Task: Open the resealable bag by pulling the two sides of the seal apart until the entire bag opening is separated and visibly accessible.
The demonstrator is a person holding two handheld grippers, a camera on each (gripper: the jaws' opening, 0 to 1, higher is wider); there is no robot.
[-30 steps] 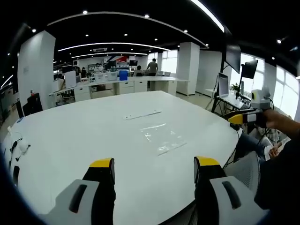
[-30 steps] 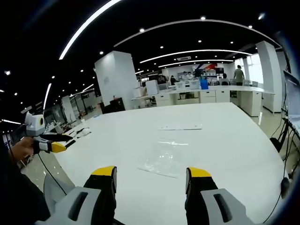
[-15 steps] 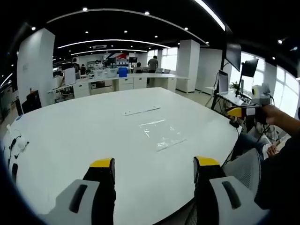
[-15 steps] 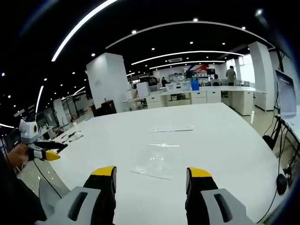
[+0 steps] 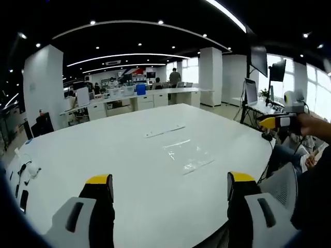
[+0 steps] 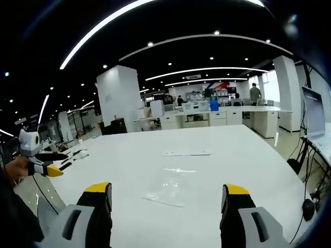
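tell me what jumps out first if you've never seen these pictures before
A big white table dominates both views, with a clear resealable bag lying flat near its middle and a thin pale strip beyond it. Each view's own yellow-tipped gripper, the left gripper and the right gripper, stands open and short of the bag.

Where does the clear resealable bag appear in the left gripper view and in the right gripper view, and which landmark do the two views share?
Left gripper view: the clear bag lies flat on the white table, right of centre, beyond the open jaws.
Right gripper view: the clear bag lies near the centre, ahead between the jaws.
Shared landmark: the thin flat strip, just beyond the bag.
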